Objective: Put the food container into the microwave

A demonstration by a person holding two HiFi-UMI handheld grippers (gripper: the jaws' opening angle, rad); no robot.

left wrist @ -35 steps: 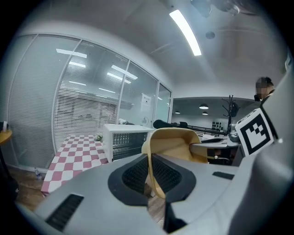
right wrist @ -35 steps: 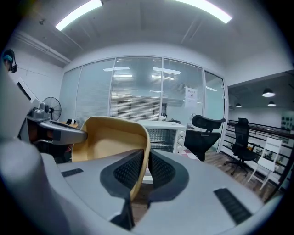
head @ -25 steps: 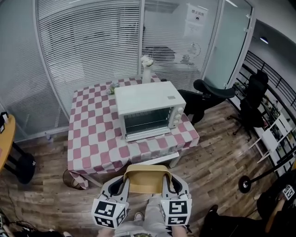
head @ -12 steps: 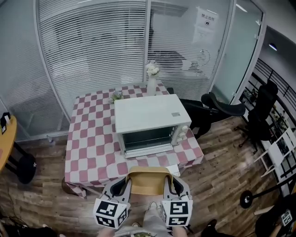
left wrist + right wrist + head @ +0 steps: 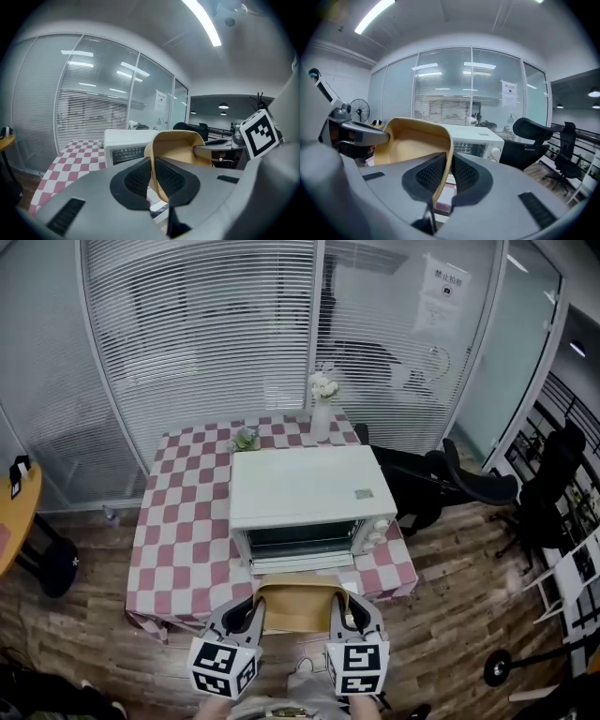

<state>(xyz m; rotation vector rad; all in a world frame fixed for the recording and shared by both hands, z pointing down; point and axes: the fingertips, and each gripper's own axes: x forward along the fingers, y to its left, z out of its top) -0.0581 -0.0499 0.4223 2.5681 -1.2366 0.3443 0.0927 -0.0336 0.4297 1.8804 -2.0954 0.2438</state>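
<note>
A tan, shallow food container (image 5: pixel 298 604) hangs in front of me, held by its two side walls. My left gripper (image 5: pixel 257 613) is shut on its left wall, which runs up between the pads (image 5: pixel 136 177) in the left gripper view. My right gripper (image 5: pixel 337 613) is shut on the right wall, clamped between the pads (image 5: pixel 465 172). The container (image 5: pixel 177 149) (image 5: pixel 411 140) looks empty. Just beyond it stands the white microwave (image 5: pixel 305 486) on the table, its dark glass door facing me. The microwave (image 5: pixel 125 140) (image 5: pixel 477 138) also appears past the container in both gripper views.
The table (image 5: pixel 178 521) wears a red-and-white checked cloth. A white vase of flowers (image 5: pixel 322 409) and a small plant (image 5: pixel 246 439) stand behind the microwave. A black office chair (image 5: pixel 469 482) sits to the right, an orange table (image 5: pixel 13 517) at far left, and glass walls with blinds behind.
The table and microwave have drawn nearer and now sit right beyond the container. Both grippers keep the same hold on it.
</note>
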